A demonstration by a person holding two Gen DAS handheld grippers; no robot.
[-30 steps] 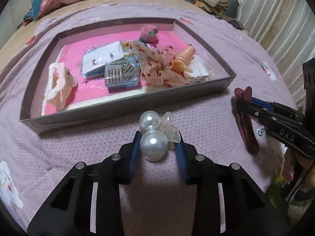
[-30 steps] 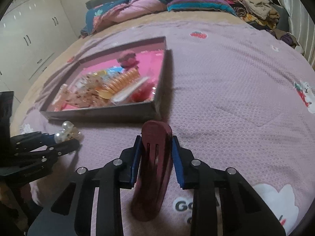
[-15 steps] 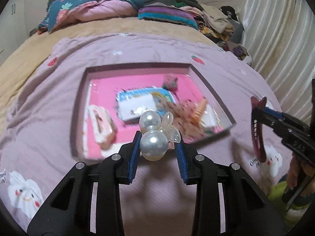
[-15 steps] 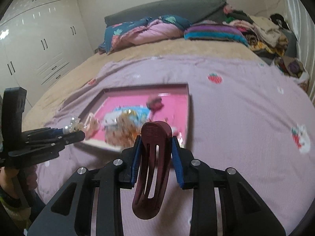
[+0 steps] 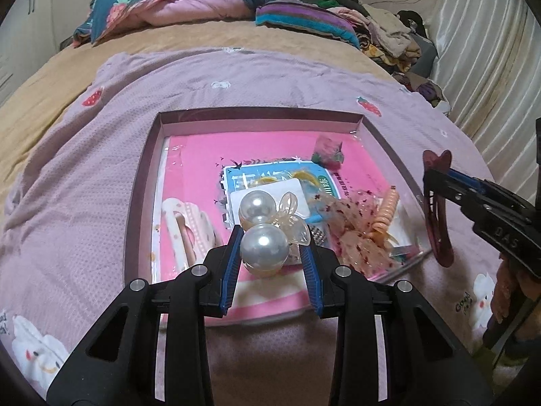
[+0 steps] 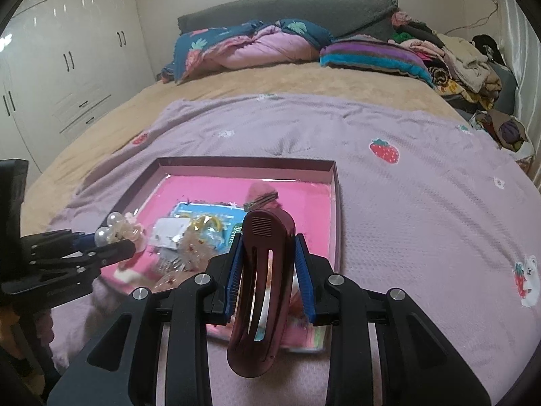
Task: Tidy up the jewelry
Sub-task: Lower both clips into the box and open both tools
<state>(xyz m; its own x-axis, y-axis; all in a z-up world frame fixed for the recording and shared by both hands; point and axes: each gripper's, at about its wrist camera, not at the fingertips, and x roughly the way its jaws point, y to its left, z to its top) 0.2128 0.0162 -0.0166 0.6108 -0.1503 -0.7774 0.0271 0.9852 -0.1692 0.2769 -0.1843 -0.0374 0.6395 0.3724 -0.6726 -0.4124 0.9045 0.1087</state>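
Pearl clip pinched in left hand-held gripper; maroon barrette clamped in right (both above cluttered pink tray).

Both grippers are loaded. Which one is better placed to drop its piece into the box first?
Left, probably. The left gripper holds the pearl clip over the pink box, while the right gripper with the maroon clip sits nearer its corner.

The left gripper is clamped on a pearl hair clip above the shallow box on the lilac blanket. Box contents — white claw clip, blue card, orange coil tie. At right, the right gripper grips a maroon hair clip.
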